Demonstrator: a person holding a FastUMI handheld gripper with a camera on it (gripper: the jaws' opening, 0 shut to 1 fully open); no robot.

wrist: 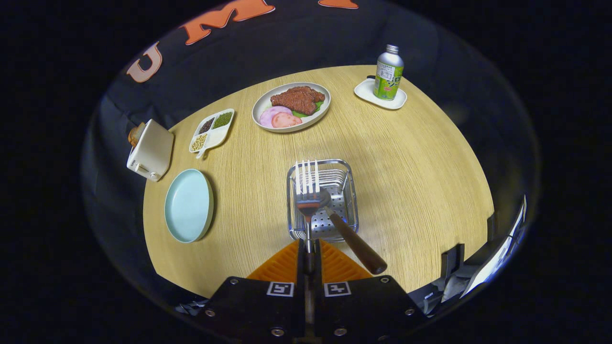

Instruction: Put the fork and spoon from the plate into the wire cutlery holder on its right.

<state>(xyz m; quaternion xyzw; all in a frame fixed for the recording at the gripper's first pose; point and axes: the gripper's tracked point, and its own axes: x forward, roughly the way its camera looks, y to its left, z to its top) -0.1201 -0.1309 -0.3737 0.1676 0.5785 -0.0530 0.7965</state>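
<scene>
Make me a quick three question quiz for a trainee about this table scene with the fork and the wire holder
1. True or false: the gripper fingers are shut on the fork.
2. Multiple choice: where is the spoon? A) on the blue plate B) leaning in the wire cutlery holder, handle sticking out C) beside the bottle
3. Short answer: what lies on the blue plate right now?

Key
1. True. Both fingers pinch the fork's handle, and its tines hang over the holder.
2. B. The bowl sits inside the holder, and the wooden handle juts out over its near rim.
3. Nothing; it is bare.
</scene>
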